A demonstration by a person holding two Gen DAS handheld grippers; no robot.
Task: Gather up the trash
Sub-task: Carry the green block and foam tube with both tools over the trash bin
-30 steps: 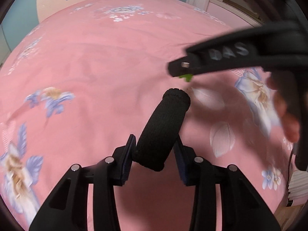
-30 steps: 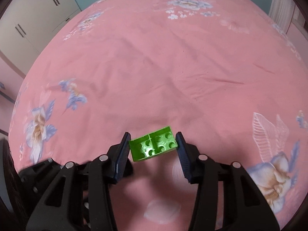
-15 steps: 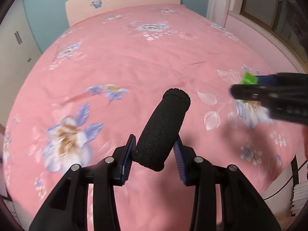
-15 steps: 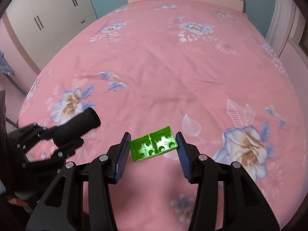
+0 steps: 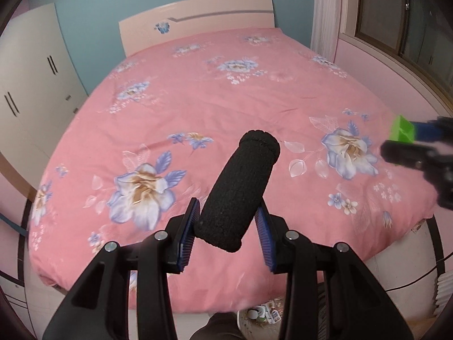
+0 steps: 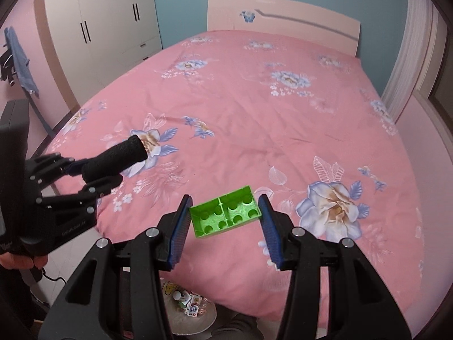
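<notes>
My left gripper (image 5: 228, 233) is shut on a black foam roll (image 5: 240, 189), which sticks up and forward from between the blue pads; the same roll (image 6: 114, 160) shows at the left of the right wrist view. A green toy brick (image 6: 225, 215), hollow underside facing me, is clamped between the pads of my right gripper (image 6: 225, 228). From the left wrist view that brick (image 5: 402, 129) appears at the far right edge. Both grippers hang above the foot end of a pink flowered bed (image 6: 254, 107). A white bin (image 6: 195, 314) holding wrappers stands on the floor below.
The bin (image 5: 260, 317) also shows at the bottom of the left wrist view. White wardrobes (image 6: 107, 28) line the left wall and a headboard (image 6: 283, 25) stands at the far end. A window (image 5: 402, 19) and curtain are on the right. A hand (image 6: 17, 259) holds the left gripper.
Both grippers have risen and drawn back from the bedspread toward its foot end, still holding the roll and the brick. The room's walls and the bin on the floor have come into view.
</notes>
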